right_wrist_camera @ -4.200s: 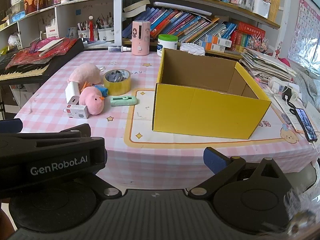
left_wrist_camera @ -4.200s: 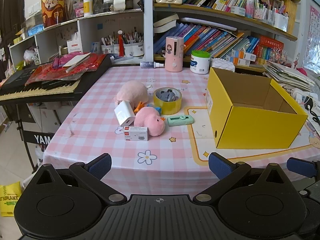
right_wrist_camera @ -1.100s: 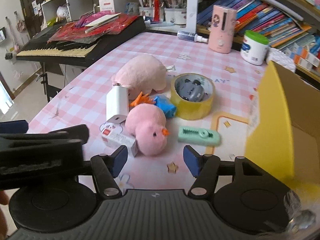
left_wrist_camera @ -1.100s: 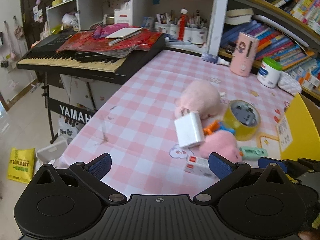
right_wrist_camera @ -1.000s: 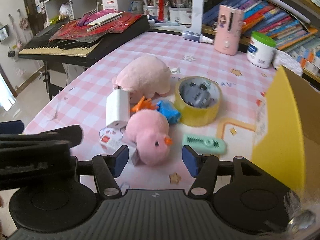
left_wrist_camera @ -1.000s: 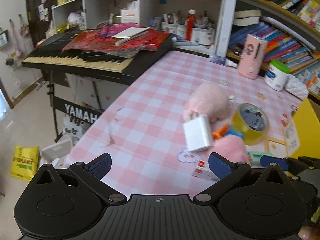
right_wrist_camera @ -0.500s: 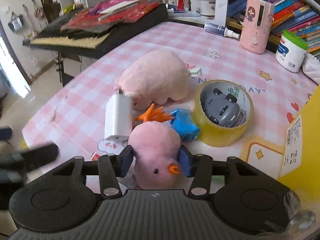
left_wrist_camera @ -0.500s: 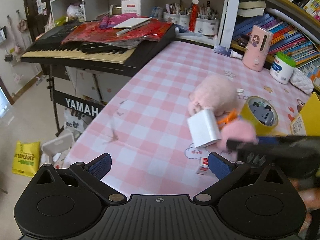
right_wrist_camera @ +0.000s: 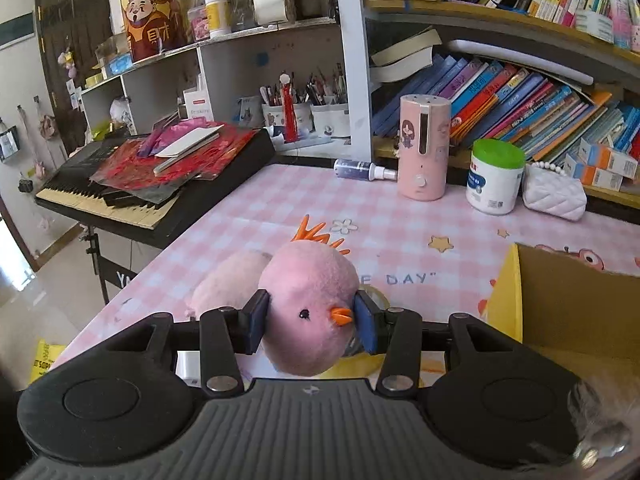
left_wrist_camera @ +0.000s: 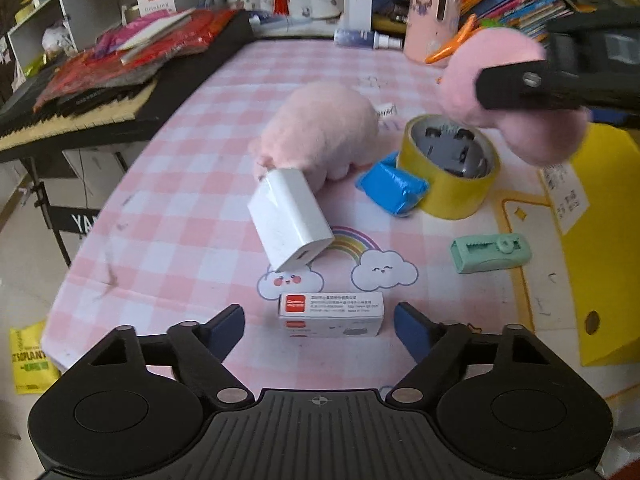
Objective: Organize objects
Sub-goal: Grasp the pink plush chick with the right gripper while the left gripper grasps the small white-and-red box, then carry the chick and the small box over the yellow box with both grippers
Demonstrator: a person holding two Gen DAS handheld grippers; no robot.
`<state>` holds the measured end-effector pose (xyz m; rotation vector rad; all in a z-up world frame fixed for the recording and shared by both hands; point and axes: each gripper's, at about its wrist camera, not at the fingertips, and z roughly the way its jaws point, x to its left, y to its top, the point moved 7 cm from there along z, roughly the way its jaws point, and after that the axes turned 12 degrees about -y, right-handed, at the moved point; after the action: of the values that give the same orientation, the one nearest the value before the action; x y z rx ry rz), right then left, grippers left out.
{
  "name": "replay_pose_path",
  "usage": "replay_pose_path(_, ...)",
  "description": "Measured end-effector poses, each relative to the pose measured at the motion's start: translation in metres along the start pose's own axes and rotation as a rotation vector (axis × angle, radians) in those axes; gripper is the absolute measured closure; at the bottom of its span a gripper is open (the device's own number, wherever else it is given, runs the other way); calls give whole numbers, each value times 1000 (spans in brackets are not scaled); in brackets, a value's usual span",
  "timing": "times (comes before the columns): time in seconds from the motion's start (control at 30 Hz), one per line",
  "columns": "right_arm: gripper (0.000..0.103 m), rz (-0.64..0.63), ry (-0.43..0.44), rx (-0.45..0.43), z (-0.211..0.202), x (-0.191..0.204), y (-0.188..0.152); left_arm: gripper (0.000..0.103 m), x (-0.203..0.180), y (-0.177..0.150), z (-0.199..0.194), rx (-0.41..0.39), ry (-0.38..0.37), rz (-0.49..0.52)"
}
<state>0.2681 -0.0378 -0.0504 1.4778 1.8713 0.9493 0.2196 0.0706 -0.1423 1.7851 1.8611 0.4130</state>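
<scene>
My right gripper (right_wrist_camera: 312, 316) is shut on a pink chick plush (right_wrist_camera: 308, 292) with an orange beak and crest, held above the table; the left wrist view shows the chick (left_wrist_camera: 464, 92) up at the top right. My left gripper (left_wrist_camera: 318, 322) hangs low over the pink checked table (left_wrist_camera: 192, 200) with its jaws closing. A small white-and-red box (left_wrist_camera: 331, 314) lies between its fingers, and the pads stand apart from it. Beyond the box lie a white charger (left_wrist_camera: 289, 218), a larger pink plush (left_wrist_camera: 320, 128), a blue packet (left_wrist_camera: 390, 188), a yellow tape roll (left_wrist_camera: 452, 184) and a green cutter (left_wrist_camera: 491, 253).
An open yellow cardboard box (left_wrist_camera: 600, 220) stands at the right. A keyboard (left_wrist_camera: 80, 108) piled with red papers borders the table's left edge. At the back stand a pink dispenser (right_wrist_camera: 424, 148), a green-lidded jar (right_wrist_camera: 494, 178), a spray bottle (right_wrist_camera: 362, 169) and a white pouch (right_wrist_camera: 554, 192) below bookshelves.
My right gripper shut on the pink chick and lifted it off the table. My left gripper came down and forward to the small box, and its jaws narrowed.
</scene>
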Motion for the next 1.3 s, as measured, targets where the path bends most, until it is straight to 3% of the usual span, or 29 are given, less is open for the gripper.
replay_pose_path(0.1,60,-18,10,18,-5,1,-8,40,0,-3,8,19,-14,-20)
replay_pose_path(0.13,60,-26,13,20,-8,2,-10,51,1,-3,7,9,-15,-13)
replay_pose_path(0.3,60,-50,5,18,-21,5,-17,51,2,-3,-10,-26,-68,-42)
replay_pose_path(0.73,61,-15,-81,50,-73,8,-45,51,34,16,-125,-272,-125,-69)
replay_pose_path(1.07,61,-21,-88,118,-109,53,-85,51,47,-42,-143,-200,-149,-43)
replay_pose_path(1.3,61,32,-130,141,-136,55,-106,51,38,-62,-158,-193,-203,20)
